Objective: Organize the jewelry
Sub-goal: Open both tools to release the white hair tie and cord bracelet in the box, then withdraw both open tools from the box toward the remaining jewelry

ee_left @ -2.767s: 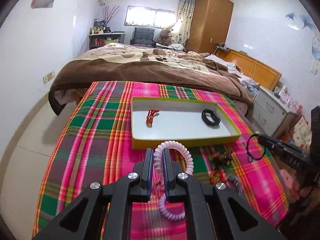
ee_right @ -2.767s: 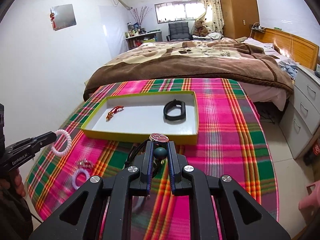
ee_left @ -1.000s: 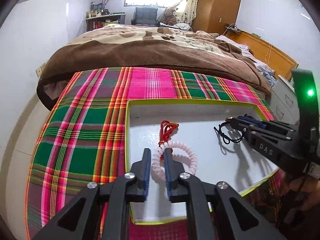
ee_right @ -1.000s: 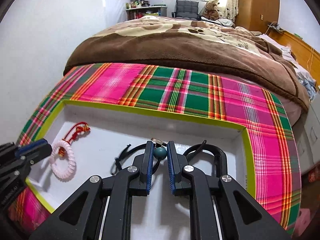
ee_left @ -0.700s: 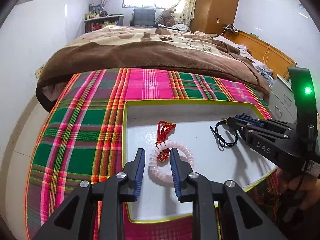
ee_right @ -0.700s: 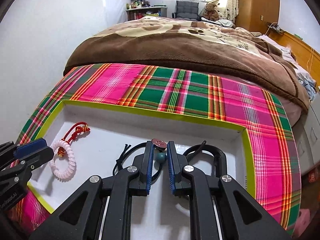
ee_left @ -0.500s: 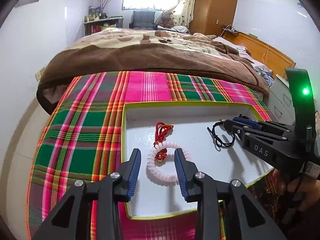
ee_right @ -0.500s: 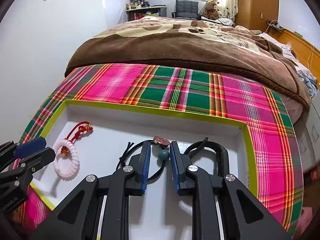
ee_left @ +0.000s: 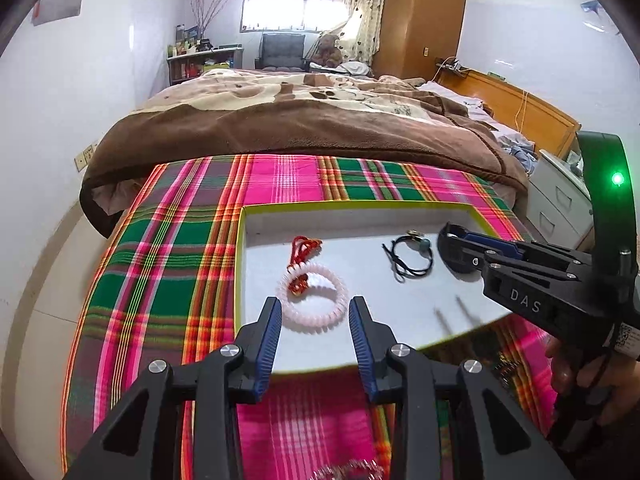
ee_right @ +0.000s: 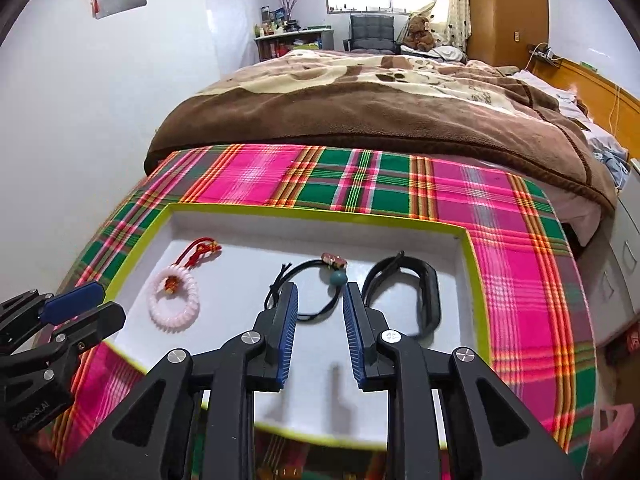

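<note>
A white tray with a yellow-green rim (ee_left: 360, 205) (ee_right: 320, 214) lies on the plaid cloth. In it lie a pale pink coil bracelet (ee_left: 313, 298) (ee_right: 174, 298), a red knotted cord (ee_left: 305, 245) (ee_right: 202, 250), a black cord necklace with a teal bead (ee_left: 412, 255) (ee_right: 316, 288) and a black band (ee_right: 420, 292). My left gripper (ee_left: 314, 312) is open and empty, just behind the coil bracelet. My right gripper (ee_right: 320, 300) (ee_left: 448, 236) is open and empty, just behind the bead necklace.
The plaid cloth (ee_left: 168, 248) covers the table. A bed with a brown blanket (ee_left: 304, 120) lies behind it. Loose jewelry (ee_left: 348, 470) lies on the cloth near the tray's front edge. White drawers (ee_left: 556, 204) stand at the right.
Both grippers have opened and let go of their pieces, which now lie in the tray. Both have drawn back and up from the tray floor.
</note>
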### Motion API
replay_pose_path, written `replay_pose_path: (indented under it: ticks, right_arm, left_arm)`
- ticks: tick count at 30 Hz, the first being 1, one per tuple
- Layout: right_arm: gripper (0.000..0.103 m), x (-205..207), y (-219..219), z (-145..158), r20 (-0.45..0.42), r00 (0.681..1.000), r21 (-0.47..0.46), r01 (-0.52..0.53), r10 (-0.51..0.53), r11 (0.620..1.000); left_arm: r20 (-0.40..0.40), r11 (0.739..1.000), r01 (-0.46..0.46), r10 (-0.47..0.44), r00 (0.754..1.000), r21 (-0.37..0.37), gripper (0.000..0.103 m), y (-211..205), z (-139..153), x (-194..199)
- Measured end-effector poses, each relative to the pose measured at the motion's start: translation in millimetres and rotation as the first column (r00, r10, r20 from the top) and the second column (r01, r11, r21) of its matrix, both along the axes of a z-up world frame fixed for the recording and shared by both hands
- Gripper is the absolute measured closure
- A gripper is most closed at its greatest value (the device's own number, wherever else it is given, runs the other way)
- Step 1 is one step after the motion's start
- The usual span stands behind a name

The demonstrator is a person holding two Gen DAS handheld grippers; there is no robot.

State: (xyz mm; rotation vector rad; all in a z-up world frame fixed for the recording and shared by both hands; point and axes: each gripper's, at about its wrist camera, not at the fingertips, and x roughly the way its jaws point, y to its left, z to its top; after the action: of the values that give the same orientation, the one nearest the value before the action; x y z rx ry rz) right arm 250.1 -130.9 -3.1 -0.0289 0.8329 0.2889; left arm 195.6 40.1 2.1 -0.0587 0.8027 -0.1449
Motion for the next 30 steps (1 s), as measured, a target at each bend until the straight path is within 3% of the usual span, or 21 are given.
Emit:
replay_pose_path:
  ticks: [18, 20, 21, 22, 26, 30]
  right_arm:
    - [0.078, -80, -20, 14, 0.05, 0.999, 0.057, -0.012, 0.009, 0.998]
    - [0.072, -89, -24, 14, 0.054, 0.998, 0.057, -0.015, 0.012, 0.998]
    - [0.061, -93, -27, 13, 0.057, 0.998, 0.059, -0.014, 0.01, 0.998]
    - [0.057, -97, -30, 13, 0.058, 0.998, 0.062, -0.011, 0.008, 0.998]
    - [0.057, -112, -42, 9, 0.061, 0.998, 0.072, 0.004, -0.008, 0.997]
    - [0.057, -125, -46, -1, 0.037, 0.999, 0.055, -0.002, 0.0, 0.998]
  left_arm:
    - [0.066, 0.999, -0.024, 0.026, 0.997, -0.025, 0.068, 5, 19, -79]
    - [0.072, 0.999, -0.026, 0.028, 0.997, -0.027, 0.068, 7, 18, -88]
    - [0.075, 0.999, -0.028, 0.031, 0.997, -0.03, 0.068, 9, 18, -92]
    - [0.076, 0.999, -0.031, 0.034, 0.997, -0.033, 0.068, 10, 16, -98]
    - [0.071, 0.997, -0.029, 0.034, 0.997, -0.065, 0.059, 15, 11, -111]
    - [0.058, 0.996, -0.03, 0.035, 0.998, -0.086, 0.059, 19, 4, -121]
